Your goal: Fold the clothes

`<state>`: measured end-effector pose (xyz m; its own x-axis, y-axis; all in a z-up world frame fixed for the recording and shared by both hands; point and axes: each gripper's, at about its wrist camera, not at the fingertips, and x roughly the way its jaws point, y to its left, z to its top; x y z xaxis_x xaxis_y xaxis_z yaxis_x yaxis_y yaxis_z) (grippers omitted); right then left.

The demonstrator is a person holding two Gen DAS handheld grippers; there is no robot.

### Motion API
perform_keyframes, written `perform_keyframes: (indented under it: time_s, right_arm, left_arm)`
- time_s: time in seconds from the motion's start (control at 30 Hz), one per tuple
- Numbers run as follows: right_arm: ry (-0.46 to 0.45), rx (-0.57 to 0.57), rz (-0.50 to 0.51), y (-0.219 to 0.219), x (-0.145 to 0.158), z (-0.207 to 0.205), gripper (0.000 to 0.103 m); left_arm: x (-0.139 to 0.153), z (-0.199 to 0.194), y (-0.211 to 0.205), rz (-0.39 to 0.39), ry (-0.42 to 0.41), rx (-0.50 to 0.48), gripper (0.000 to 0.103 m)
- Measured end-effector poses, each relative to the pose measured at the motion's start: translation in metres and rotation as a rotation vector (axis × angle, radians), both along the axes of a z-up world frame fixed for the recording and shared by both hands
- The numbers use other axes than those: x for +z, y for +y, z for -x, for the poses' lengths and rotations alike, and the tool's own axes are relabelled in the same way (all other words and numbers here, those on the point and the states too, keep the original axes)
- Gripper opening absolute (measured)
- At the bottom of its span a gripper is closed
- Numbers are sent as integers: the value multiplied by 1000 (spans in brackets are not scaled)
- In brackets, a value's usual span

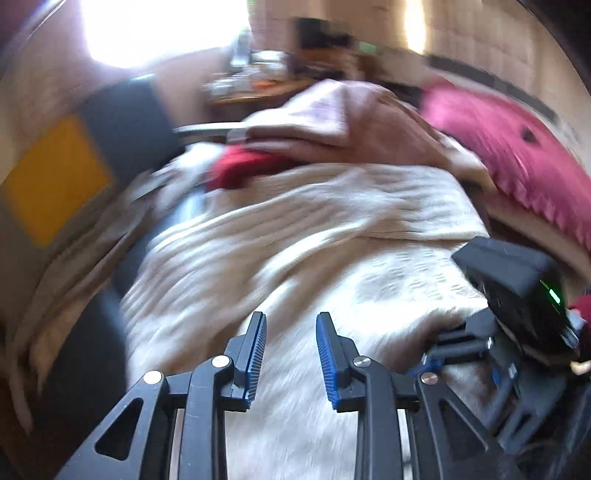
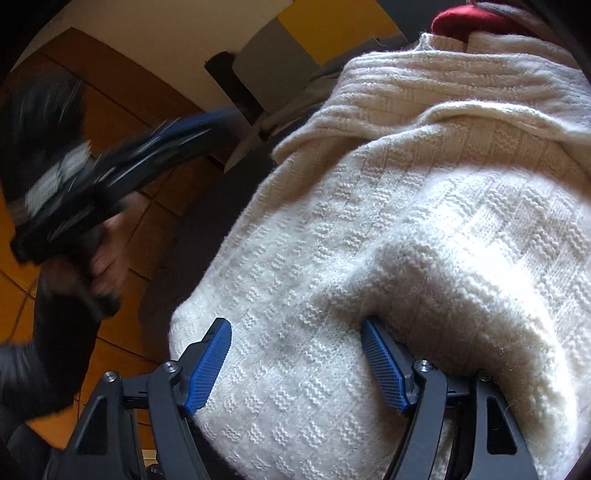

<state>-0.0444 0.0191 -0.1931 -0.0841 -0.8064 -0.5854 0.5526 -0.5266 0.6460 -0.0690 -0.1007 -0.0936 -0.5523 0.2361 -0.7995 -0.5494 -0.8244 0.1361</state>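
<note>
A cream knitted sweater (image 1: 295,240) lies spread over a dark surface, and it fills most of the right wrist view (image 2: 406,221). My left gripper (image 1: 291,317) hovers above the sweater. It is open, with only a narrow gap and nothing between the pads, and its picture is smeared. My right gripper (image 2: 295,325) stands wide open at the sweater's near edge. The knit lies between its fingers, and the right finger (image 2: 384,365) is tucked against a raised fold. A hand (image 2: 107,254) holds the blurred left tool off to the left.
A red garment (image 1: 240,166) lies beyond the sweater's far end (image 2: 469,18). Behind it are a pink cloth heap (image 1: 332,118) and a magenta cushion (image 1: 517,155). A yellow and grey panel (image 1: 55,177) stands on the left. A wooden floor (image 2: 110,110) lies below.
</note>
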Motion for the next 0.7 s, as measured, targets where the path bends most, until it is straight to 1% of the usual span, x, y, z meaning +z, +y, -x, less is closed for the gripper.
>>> perform_keyframes:
  time_s: [0.03, 0.13, 0.2, 0.3, 0.33, 0.4, 0.47, 0.5, 0.53, 0.6, 0.63, 0.67, 0.7]
  right_arm:
    - [3, 5, 10, 0, -1, 0, 74]
    - [7, 20, 43, 3, -4, 1, 74]
    - [2, 28, 61, 4, -5, 3, 74]
    - [-2, 37, 82, 6, -5, 6, 74]
    - [-1, 40, 86, 6, -5, 7, 74]
    - [1, 45, 93, 6, -6, 9, 74]
    - [-2, 45, 99, 5, -6, 11, 74]
    - [-3, 45, 101, 5, -6, 12, 74]
    - [-4, 44, 103, 6, -6, 13, 74]
    - [3, 45, 101, 12, -5, 13, 74]
    - [7, 45, 100, 15, -4, 12, 74]
    - [11, 46, 99, 19, -3, 11, 74]
    - [16, 45, 97, 19, -3, 11, 74]
  left_arm:
    - [-6, 13, 14, 13, -10, -33, 29]
    - [-20, 35, 27, 57, -54, -98, 29]
    - [-31, 47, 25, 64, -102, -122, 29]
    - [-43, 64, 23, 83, -131, -141, 29]
    - [-48, 69, 24, 90, -160, -160, 29]
    - [-55, 70, 26, 110, -192, -199, 29]
    - [-64, 73, 32, 153, -193, -217, 30]
    - [-67, 76, 32, 144, -206, -207, 30]
    - [-68, 80, 30, 112, -229, -191, 25]
    - [-62, 87, 18, -10, -238, -110, 14]
    - [-56, 89, 9, -89, -236, -67, 8]
    - [-49, 88, -6, -177, -228, -10, 8]
    - [-42, 88, -20, -265, -219, 47, 1]
